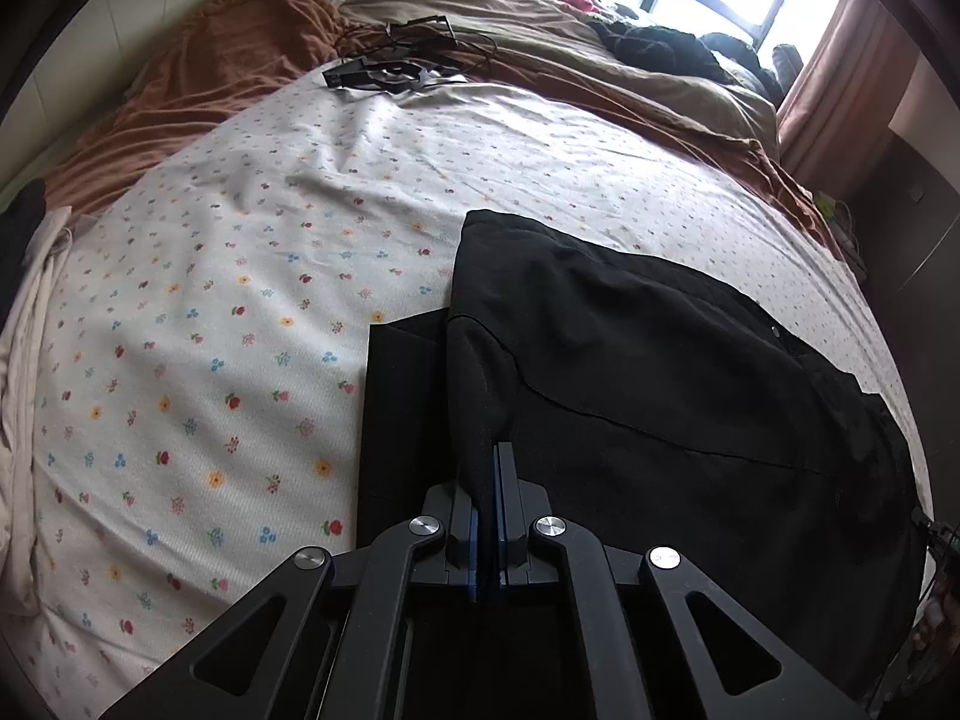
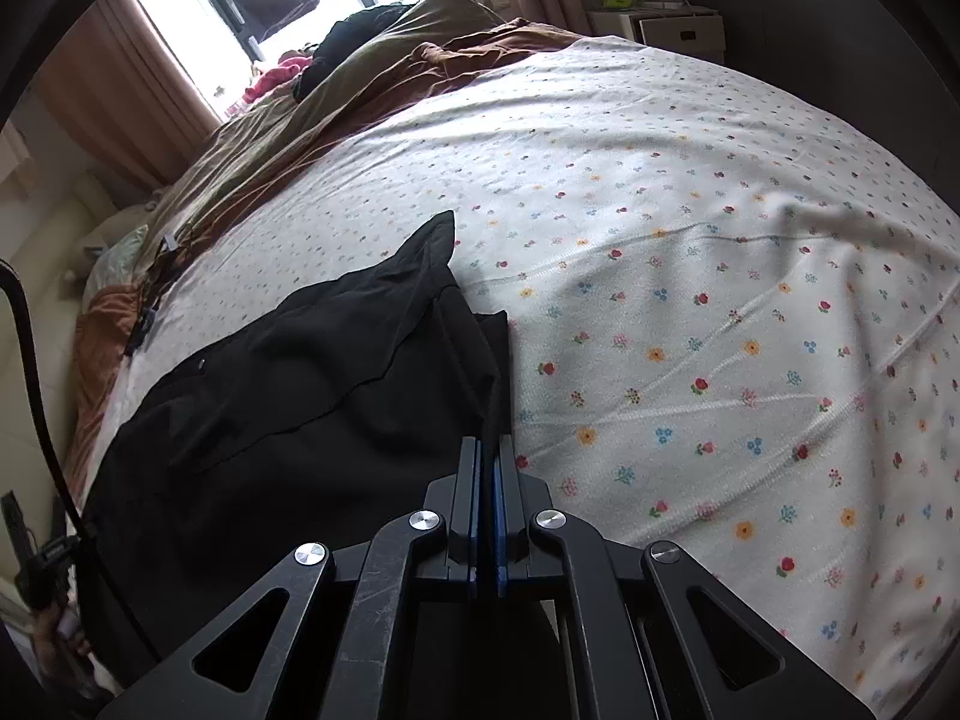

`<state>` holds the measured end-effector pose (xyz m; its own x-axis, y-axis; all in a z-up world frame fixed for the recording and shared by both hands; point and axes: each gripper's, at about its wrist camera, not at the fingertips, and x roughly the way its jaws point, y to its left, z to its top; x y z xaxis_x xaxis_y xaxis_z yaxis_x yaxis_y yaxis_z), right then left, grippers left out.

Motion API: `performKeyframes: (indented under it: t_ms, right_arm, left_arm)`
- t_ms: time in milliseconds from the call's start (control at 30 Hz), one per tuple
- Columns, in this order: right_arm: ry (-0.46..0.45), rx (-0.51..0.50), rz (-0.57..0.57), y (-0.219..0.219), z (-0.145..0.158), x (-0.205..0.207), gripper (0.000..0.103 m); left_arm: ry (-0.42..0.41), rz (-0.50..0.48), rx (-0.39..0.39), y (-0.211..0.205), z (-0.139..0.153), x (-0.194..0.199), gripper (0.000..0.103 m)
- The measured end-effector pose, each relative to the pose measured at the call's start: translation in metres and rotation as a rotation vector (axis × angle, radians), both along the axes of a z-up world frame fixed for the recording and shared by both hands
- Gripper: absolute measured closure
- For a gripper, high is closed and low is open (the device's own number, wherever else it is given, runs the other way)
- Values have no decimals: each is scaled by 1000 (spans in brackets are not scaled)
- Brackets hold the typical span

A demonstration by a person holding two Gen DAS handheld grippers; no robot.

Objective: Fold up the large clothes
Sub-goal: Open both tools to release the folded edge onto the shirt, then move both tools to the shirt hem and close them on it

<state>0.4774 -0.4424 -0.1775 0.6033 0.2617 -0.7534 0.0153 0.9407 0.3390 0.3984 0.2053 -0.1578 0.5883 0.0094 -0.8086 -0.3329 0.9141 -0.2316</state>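
Observation:
A large black garment (image 1: 660, 360) lies partly folded on the floral bed sheet (image 1: 240, 300). My left gripper (image 1: 491, 456) is shut on a raised fold at its left edge, over a flat black layer (image 1: 402, 420). In the right wrist view the same black garment (image 2: 288, 396) spreads to the left, and my right gripper (image 2: 489, 450) is shut on its right edge, where a dark cord or seam runs into the jaws. The floral sheet (image 2: 720, 300) lies to the right.
A rumpled brown blanket (image 1: 240, 60) and olive duvet (image 1: 600, 42) lie at the far side with black cables and a device (image 1: 396, 69). Dark and pink clothes (image 2: 336, 54) pile near the window. A white nightstand (image 2: 666, 24) stands beyond the bed. Pale fabric (image 1: 30, 330) lies at the left.

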Motion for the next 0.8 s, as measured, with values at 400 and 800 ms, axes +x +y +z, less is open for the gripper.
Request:
performKeyframes:
  t_ms: [400,800]
  right_arm:
    - [43,-11,-1,18,12,7,51]
    - [-9,-109,104,77,58,-60,49]
  left_arm:
    - [17,49,-7,12,-1,-18,96]
    - [-27,128,-120,20,18,-92,34]
